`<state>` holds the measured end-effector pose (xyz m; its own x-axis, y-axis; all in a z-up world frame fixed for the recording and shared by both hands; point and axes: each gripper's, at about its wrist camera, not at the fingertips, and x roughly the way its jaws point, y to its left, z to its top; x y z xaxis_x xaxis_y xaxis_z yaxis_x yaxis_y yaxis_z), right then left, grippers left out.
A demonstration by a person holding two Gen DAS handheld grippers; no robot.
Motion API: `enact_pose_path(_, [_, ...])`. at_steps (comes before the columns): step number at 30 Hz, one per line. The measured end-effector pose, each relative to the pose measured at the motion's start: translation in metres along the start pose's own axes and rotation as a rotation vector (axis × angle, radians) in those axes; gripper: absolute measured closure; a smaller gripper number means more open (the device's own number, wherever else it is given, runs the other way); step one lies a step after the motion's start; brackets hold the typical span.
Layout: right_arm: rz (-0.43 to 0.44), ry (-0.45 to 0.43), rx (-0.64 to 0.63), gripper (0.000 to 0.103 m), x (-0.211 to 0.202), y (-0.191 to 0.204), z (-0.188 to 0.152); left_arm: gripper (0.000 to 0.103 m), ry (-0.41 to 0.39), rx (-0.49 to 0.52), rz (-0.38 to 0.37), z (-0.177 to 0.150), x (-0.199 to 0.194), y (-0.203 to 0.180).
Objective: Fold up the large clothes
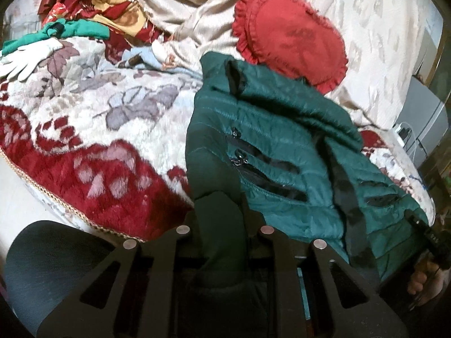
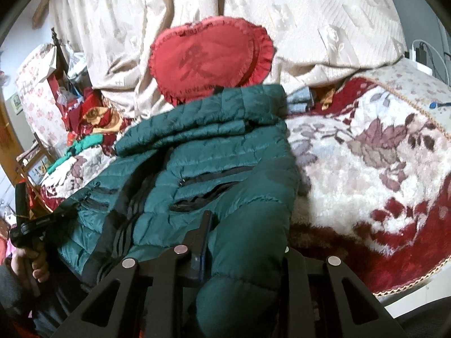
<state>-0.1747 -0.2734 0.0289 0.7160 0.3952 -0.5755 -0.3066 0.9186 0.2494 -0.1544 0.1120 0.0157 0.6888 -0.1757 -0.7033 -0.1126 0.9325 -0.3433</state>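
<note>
A dark green quilted puffer jacket [image 1: 282, 152] with black zip pockets lies on a floral red and cream blanket [image 1: 93, 129], partly folded. My left gripper [image 1: 222, 219] is shut on the jacket's near left edge, with dark cloth bunched between the fingers. In the right wrist view the jacket [image 2: 220, 152] fills the middle. My right gripper [image 2: 239, 225] is shut on its near right edge, with a puffy fold filling the gap between the fingers. The fingertips are hidden by cloth in both views.
A red heart-shaped frilled cushion [image 1: 293, 39] leans on cream bedding [image 1: 380, 28] behind the jacket. White gloves [image 1: 28, 59] and green and red cloths [image 1: 84, 8] lie at the far left. The bed's braided edge [image 2: 408, 276] is near right. A charger and cables [image 2: 420, 56] sit far right.
</note>
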Motion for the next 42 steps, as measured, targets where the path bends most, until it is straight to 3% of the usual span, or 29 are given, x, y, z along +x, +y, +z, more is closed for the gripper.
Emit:
enact_pose_path(8, [0.050, -0.118, 0.032, 0.086, -0.041, -0.002, 0.006, 0.089, -0.075, -0.028, -0.060, 0.007, -0.049, -0.002])
enact_pose_path(16, [0.117, -0.210, 0.061, 0.087, -0.079, 0.000, 0.019, 0.089, -0.168, -0.184, -0.166, 0.021, -0.082, 0.008])
enact_pose_path(23, [0.151, -0.222, 0.109, 0.087, -0.064, -0.009, 0.048, 0.089, -0.240, -0.242, -0.204, 0.063, -0.075, -0.001])
enact_pose_path(29, [0.157, -0.238, 0.111, 0.087, -0.043, -0.006, 0.089, 0.088, -0.258, -0.358, -0.183, 0.103, -0.048, -0.003])
enact_pose_path(36, [0.104, -0.207, 0.148, 0.087, 0.011, -0.016, 0.151, 0.087, -0.253, -0.496, -0.119, 0.160, 0.010, 0.002])
enact_pose_path(42, [0.079, -0.107, 0.268, 0.087, 0.080, -0.044, 0.192, 0.087, -0.214, -0.472, -0.020, 0.194, 0.079, 0.000])
